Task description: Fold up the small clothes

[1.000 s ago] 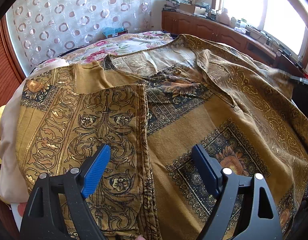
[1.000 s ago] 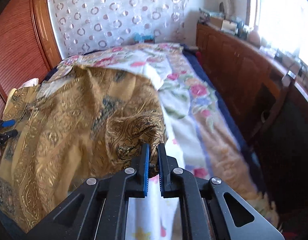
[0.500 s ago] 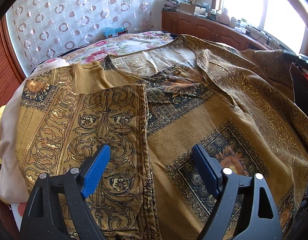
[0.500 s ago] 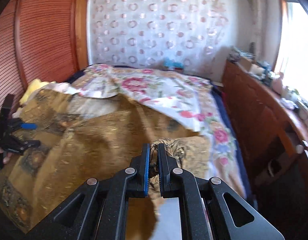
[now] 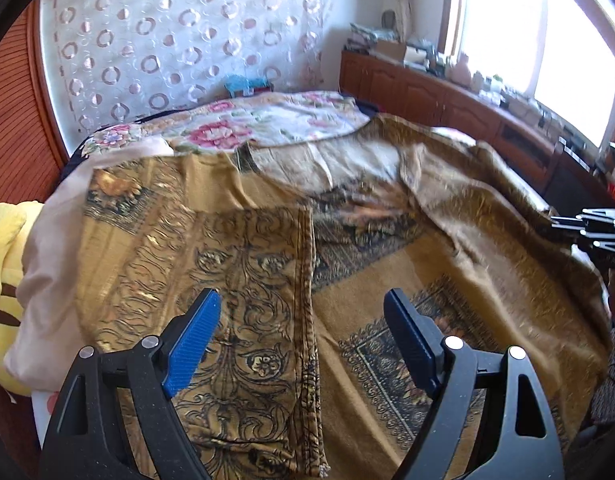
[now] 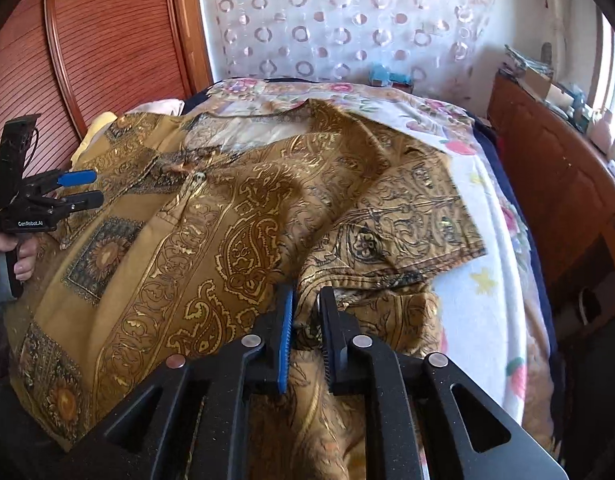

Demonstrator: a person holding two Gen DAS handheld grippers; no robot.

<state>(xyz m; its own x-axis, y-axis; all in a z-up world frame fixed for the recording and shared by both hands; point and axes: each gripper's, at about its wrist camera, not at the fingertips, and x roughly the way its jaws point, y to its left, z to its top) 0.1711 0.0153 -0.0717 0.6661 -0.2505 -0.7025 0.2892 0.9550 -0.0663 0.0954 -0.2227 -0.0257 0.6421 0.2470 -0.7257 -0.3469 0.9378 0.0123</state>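
A mustard-gold patterned garment (image 5: 371,248) lies spread on the bed, its left side folded inward with a straight edge down the middle. It also fills the right wrist view (image 6: 235,216). My left gripper (image 5: 303,340) is open and empty, hovering over the garment's lower middle; it also shows at the left of the right wrist view (image 6: 87,190). My right gripper (image 6: 307,312) is shut on a bunched fold of the garment's right side and holds it over the garment. It shows small at the right edge of the left wrist view (image 5: 587,228).
A floral bedsheet (image 5: 267,120) covers the bed. A yellow pillow (image 5: 3,264) lies at the left. A wooden cabinet (image 6: 555,184) with clutter runs along the right wall. A reddish wooden panel (image 6: 87,48) and a dotted curtain (image 5: 179,40) stand behind.
My right gripper has carried the garment's right side up and leftward over the body. The left gripper stayed open, shifting slightly back.
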